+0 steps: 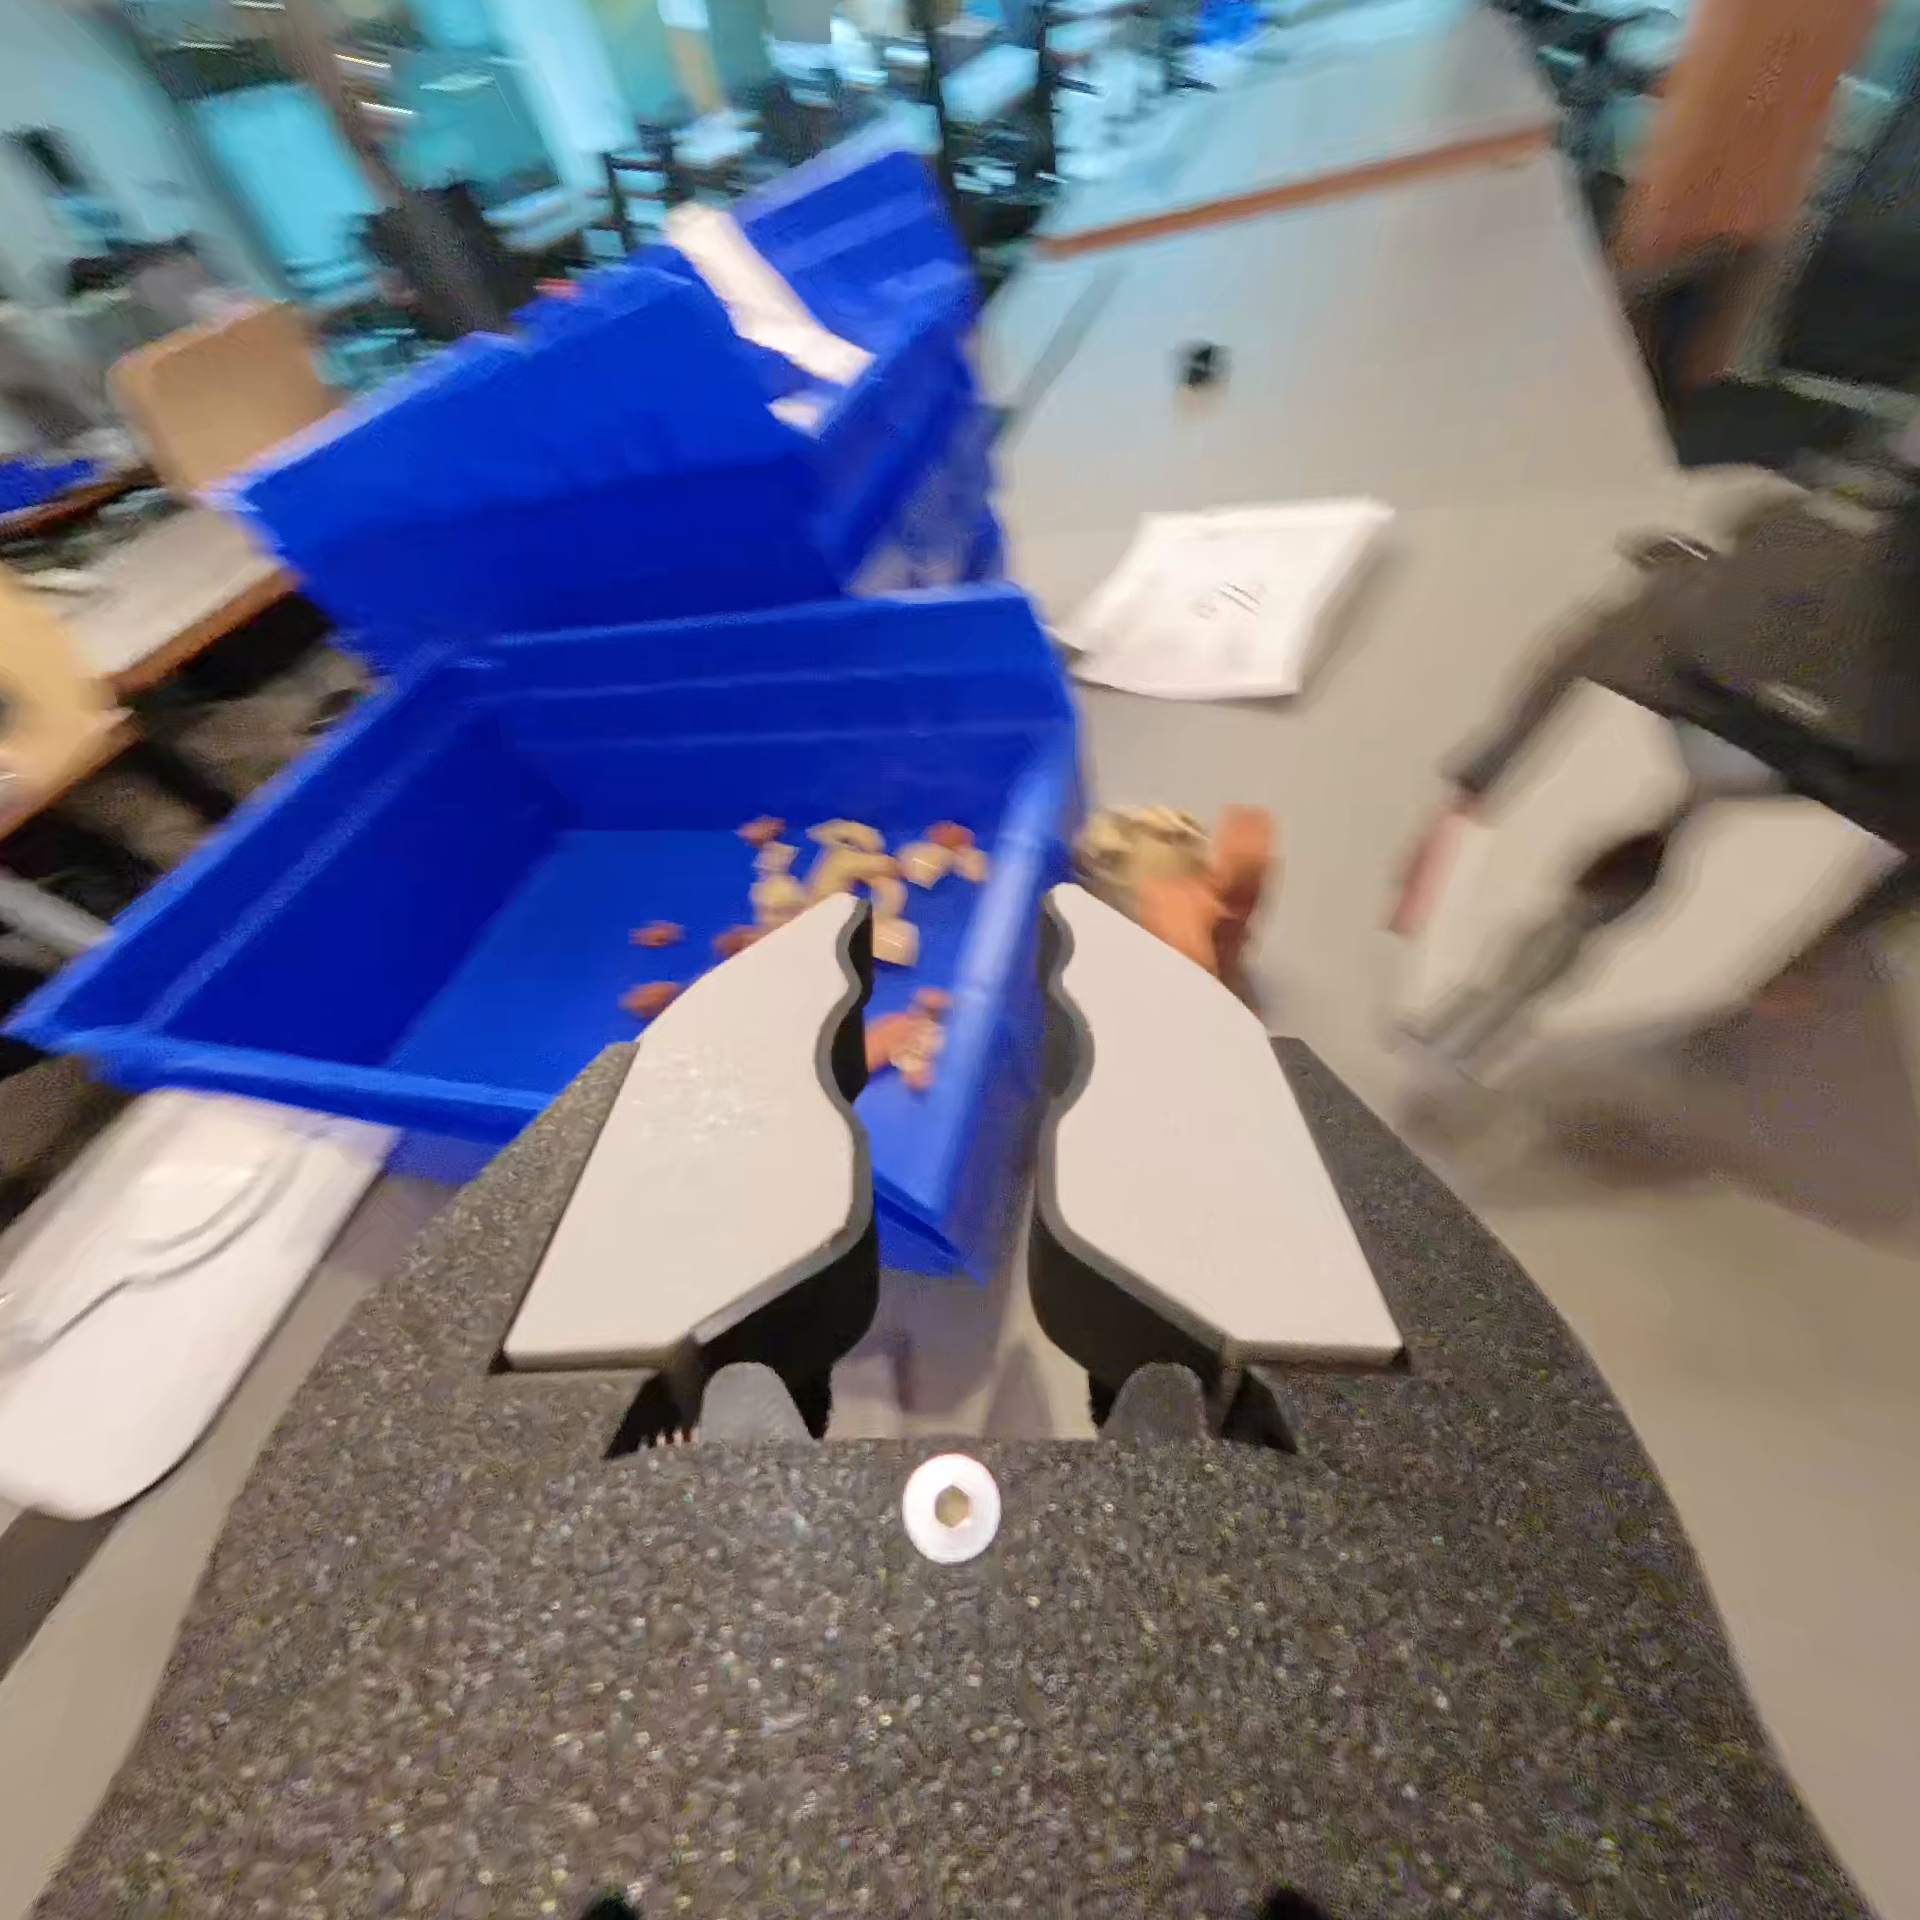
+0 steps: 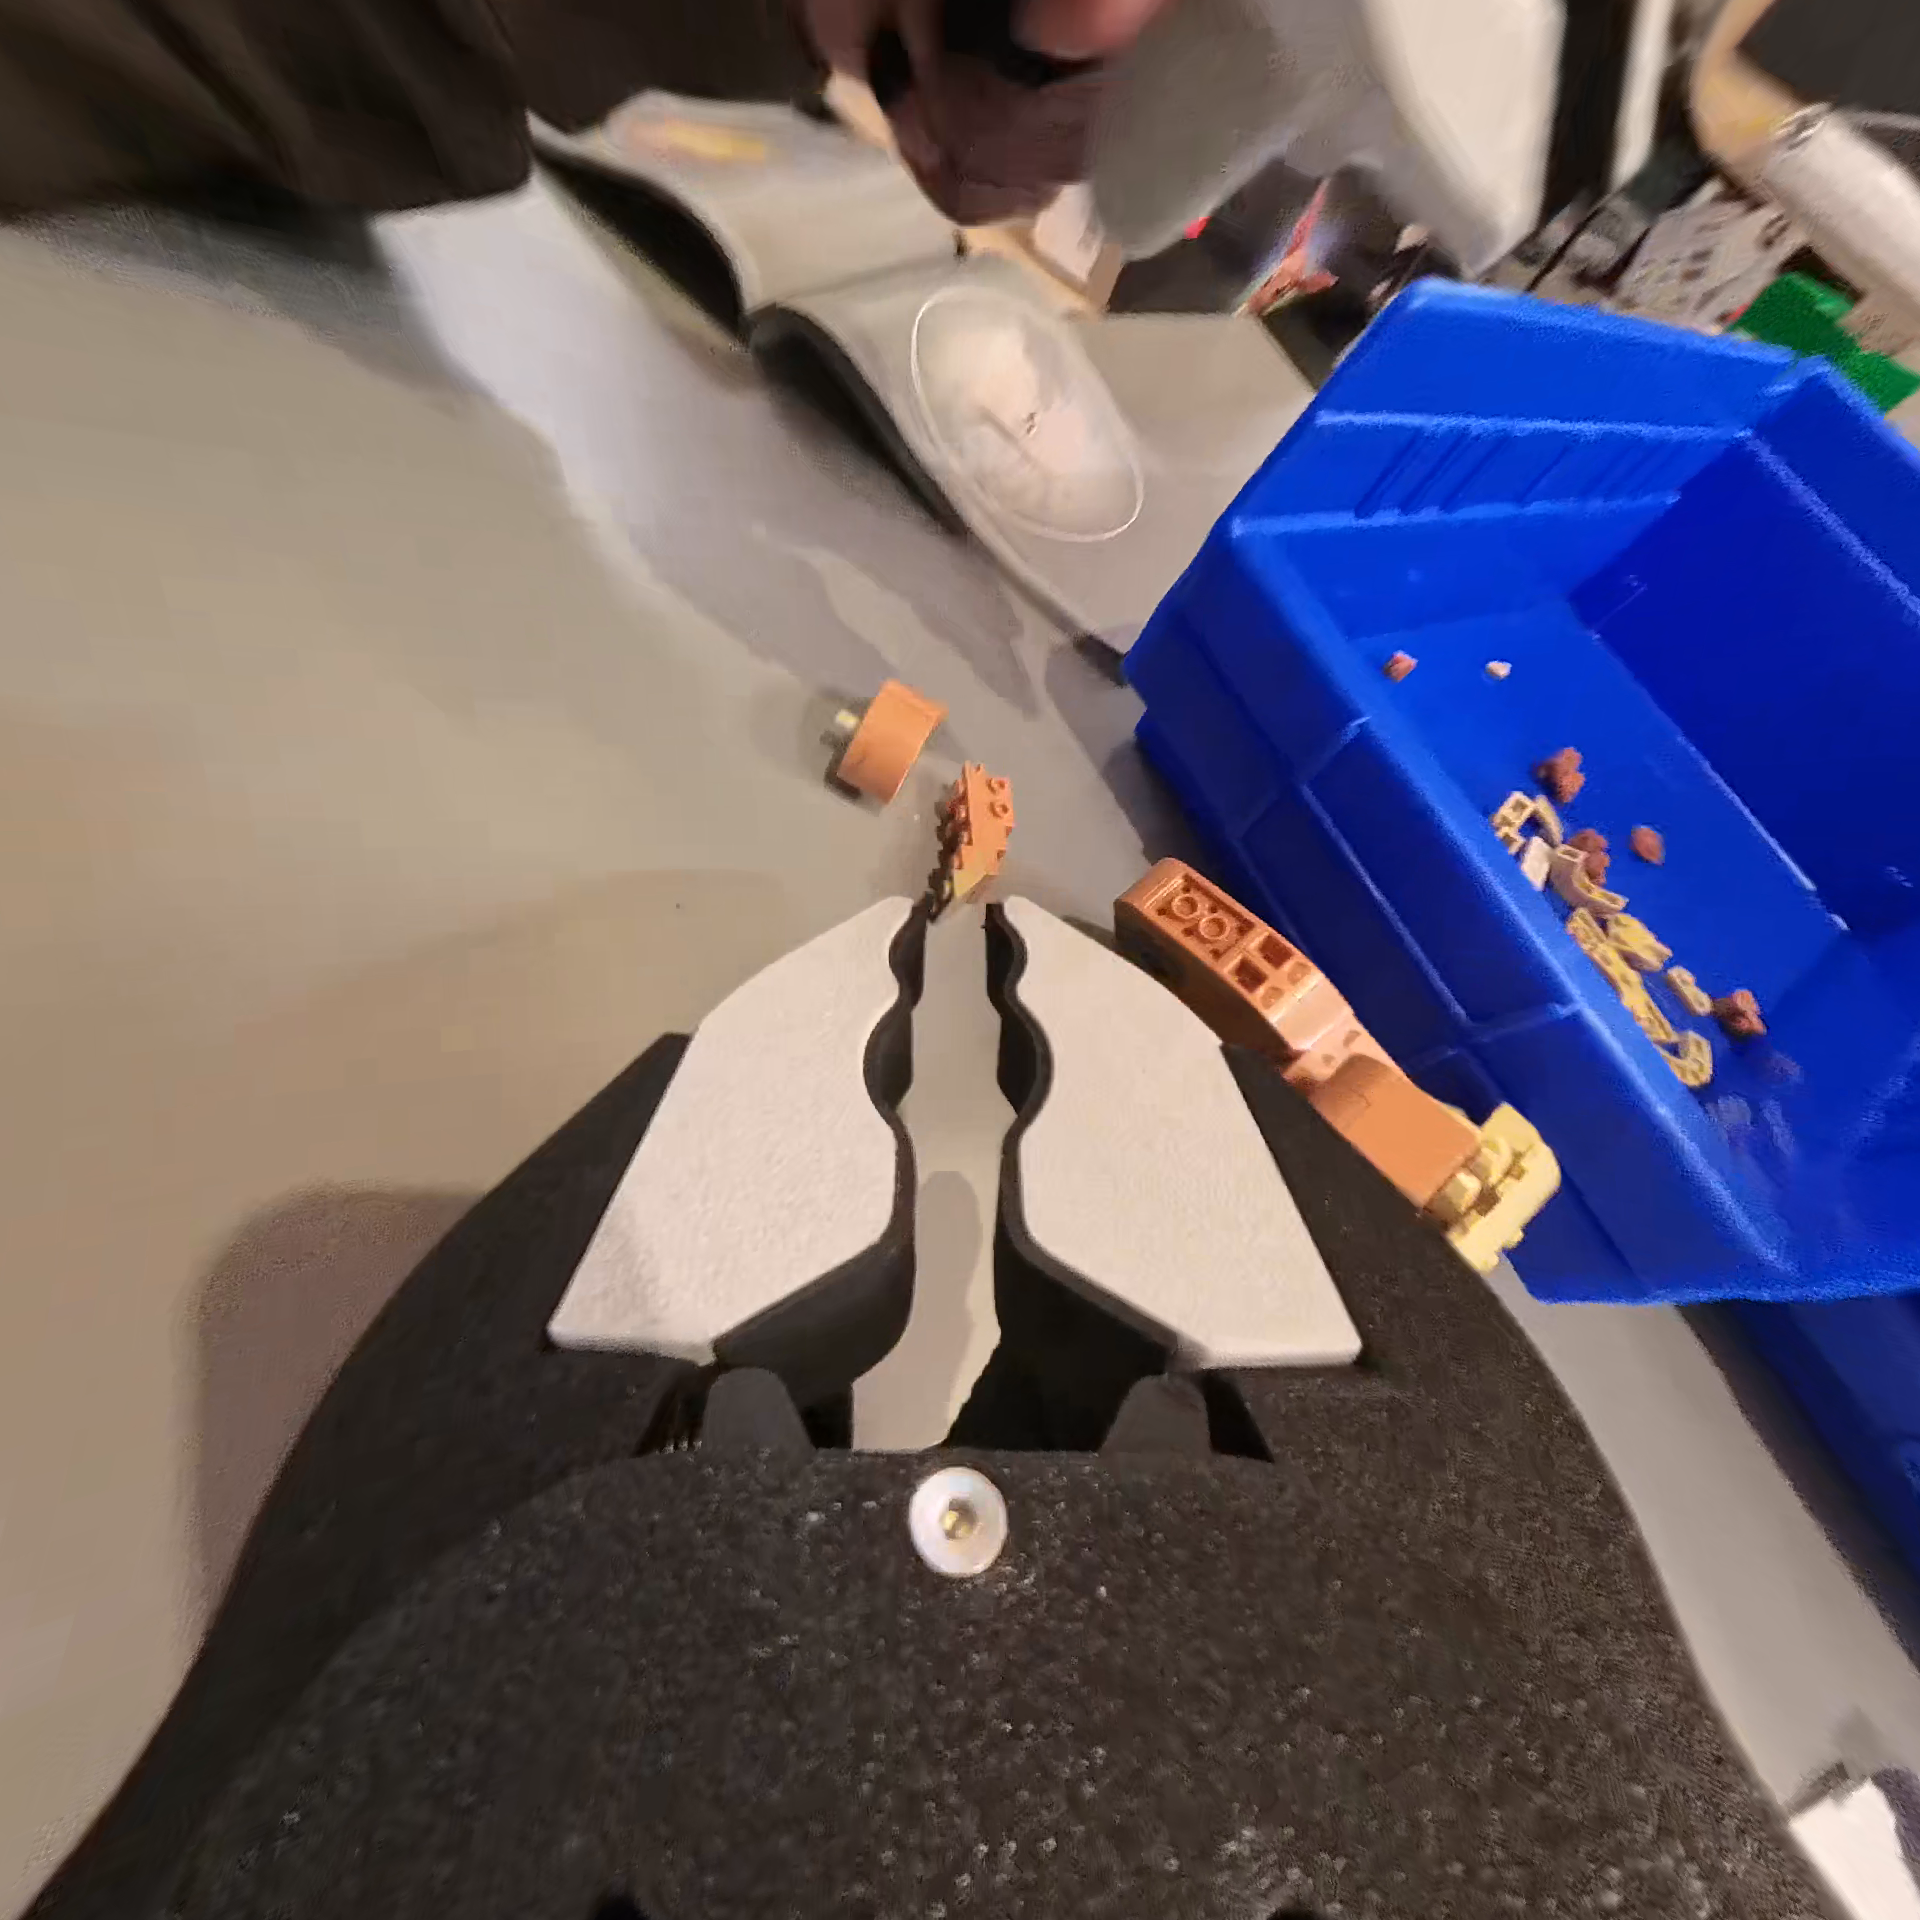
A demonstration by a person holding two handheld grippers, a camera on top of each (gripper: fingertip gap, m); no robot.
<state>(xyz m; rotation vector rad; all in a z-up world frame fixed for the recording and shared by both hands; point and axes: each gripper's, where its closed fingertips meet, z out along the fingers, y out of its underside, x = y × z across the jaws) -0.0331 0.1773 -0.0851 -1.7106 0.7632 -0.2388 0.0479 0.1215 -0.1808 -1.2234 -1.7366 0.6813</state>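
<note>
- Over on the left, a white sheet (image 1: 177,1278) lies flat on the grey table (image 1: 1403,343), just beside the near blue bin (image 1: 312,935).
- That bin has small tan and reddish brick pieces (image 1: 831,894) scattered on its floor; a second blue bin (image 1: 582,457) stands tilted behind it.
- Above the bin's right wall hangs the left gripper (image 1: 954,914), its fingers (image 1: 769,1039) spread apart with nothing between them.
- Just right of that wall, a blurred tan and orange brick build (image 1: 1174,862) lies on the table.
- Farther right, the right gripper (image 2: 954,912) has its fingers (image 2: 1101,1091) nearly closed, pinching a small orange studded piece (image 2: 977,831) at the very tips; whether both tips truly press on it, I cannot tell.
- Beyond the tips, an orange round piece (image 2: 888,738) sits on the table, apart from the held one.
- Beside the right finger lies a long orange and tan build (image 2: 1320,1039), up against the blue bin.
</note>
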